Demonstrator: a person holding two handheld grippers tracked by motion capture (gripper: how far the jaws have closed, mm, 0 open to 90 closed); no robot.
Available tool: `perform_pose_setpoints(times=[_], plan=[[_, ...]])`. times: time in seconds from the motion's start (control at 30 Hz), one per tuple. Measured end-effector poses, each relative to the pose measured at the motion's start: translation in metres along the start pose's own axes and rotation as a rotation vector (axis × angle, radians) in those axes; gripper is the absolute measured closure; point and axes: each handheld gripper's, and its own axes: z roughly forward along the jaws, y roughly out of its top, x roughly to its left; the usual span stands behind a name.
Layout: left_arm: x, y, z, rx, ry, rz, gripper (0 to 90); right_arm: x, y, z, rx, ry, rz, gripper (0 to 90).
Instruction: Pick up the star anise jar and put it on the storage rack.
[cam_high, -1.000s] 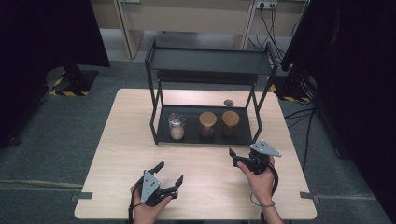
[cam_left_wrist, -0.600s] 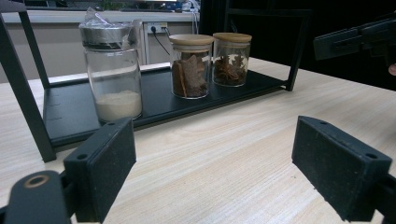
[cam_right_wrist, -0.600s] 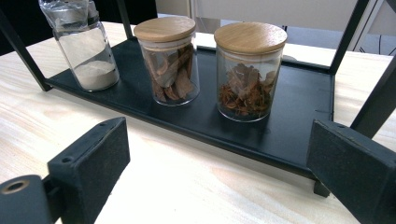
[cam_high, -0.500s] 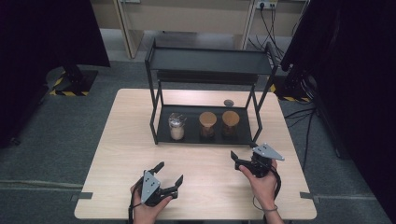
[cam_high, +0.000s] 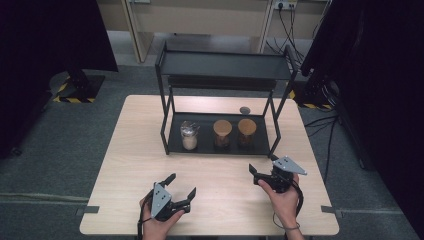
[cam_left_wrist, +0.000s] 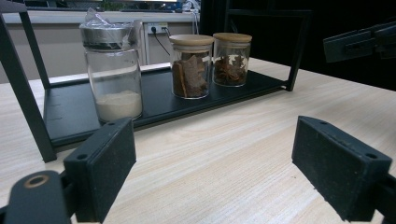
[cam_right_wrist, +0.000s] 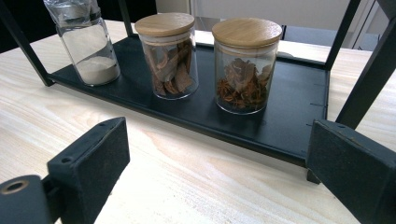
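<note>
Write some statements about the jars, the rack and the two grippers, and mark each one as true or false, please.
1. Three jars stand on the bottom shelf of the black rack. True.
2. The jar with white powder has a wooden lid. False: its top is silver-coloured, under clear wrap.
3. The right gripper holds a jar. False: its jaws are open and empty, over the table.
4. The left gripper has open jaws. True.
5. The two wooden-lid jars hold brown pieces. True.
</note>
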Motion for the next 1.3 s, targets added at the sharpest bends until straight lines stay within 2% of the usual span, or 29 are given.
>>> perform_pose_setpoints(times=[1.3], plan=[[0.000, 0.000, 0.000, 0.000, 0.002, -0.001, 13.0, -0.004, -0.013, -0.023, -0.003, -0.006, -0.002, 6.3]])
